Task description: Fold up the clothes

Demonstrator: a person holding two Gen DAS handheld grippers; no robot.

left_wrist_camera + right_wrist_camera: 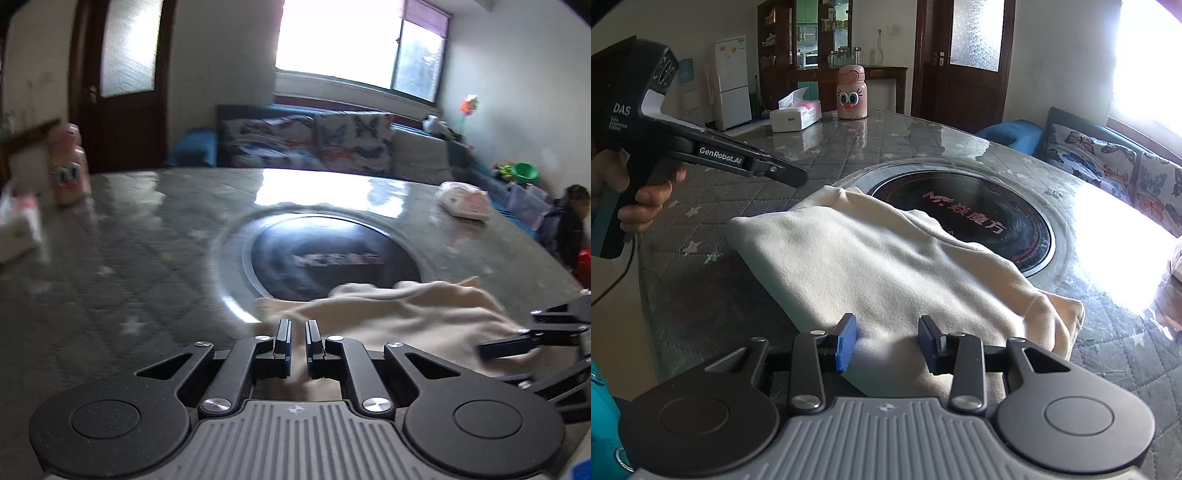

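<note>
Right wrist, cream garment (pixel 886 266) between parted jaws

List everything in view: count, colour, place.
garment: 1, cream, folded on table's near side, far corner over the hob
table: 1, grey quilted cover with stars
hob: 1, black round, set in table centre
bottle: 1, pink with cartoon face, far edge
tissue box: 1, white, left of bottle
bag: 1, white-pink, far right of table in left view
sofa: 1, blue, butterfly cushions, under window
fridge: 1, white, back room
left gripper: black, shut, nothing between the jaws
right gripper: black, blue pads, open, over garment's near edge
hand: 1, holding left gripper's handle
</note>
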